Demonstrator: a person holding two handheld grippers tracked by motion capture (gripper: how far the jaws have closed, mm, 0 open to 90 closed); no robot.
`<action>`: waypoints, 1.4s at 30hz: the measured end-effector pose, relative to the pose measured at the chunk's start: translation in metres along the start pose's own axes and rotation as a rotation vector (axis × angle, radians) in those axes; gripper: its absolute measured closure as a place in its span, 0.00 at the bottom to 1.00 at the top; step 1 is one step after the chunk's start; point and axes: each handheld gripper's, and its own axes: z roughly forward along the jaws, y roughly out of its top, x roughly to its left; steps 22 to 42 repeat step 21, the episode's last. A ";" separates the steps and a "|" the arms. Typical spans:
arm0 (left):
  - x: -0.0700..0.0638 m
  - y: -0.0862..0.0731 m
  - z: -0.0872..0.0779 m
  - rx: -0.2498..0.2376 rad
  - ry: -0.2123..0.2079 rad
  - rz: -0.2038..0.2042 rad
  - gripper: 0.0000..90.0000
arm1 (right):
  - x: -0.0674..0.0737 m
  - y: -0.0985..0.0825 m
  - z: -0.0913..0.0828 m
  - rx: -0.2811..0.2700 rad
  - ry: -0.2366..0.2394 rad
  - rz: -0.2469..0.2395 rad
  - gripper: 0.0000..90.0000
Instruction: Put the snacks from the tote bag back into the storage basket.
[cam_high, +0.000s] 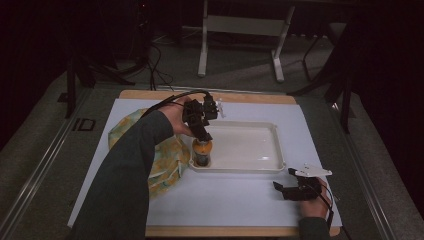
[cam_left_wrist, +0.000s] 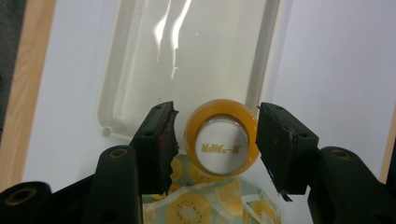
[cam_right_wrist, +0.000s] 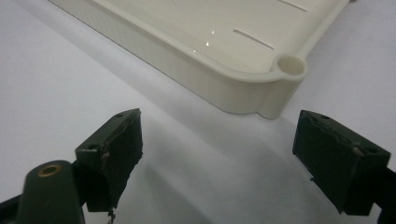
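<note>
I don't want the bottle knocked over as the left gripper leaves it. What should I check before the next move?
1. Left gripper jaws open: ok, a gap shows on each side of the orange bottle.
2. Bottle upright: ok, its white cap faces straight up at the camera, and the high view shows it standing.
3. Bottle fully inside the white tray: cannot tell; it stands at the tray's near left corner, close to the rim.
4. Lemon-print bag clear of the bottle: cannot tell; it lies right beside it.
5. Right gripper out of the way: ok, open, low over the table in front of the tray.
</note>
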 end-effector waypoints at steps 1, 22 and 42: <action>0.000 -0.001 -0.002 -0.012 0.002 0.002 0.52 | 0.000 0.000 0.000 0.000 0.000 0.001 0.17; -0.007 -0.021 -0.018 -0.180 0.049 -0.025 0.52 | 0.000 0.000 -0.001 -0.004 0.003 0.005 0.17; -0.007 -0.021 -0.018 -0.180 0.049 -0.025 0.52 | 0.000 0.000 -0.001 -0.004 0.003 0.005 0.17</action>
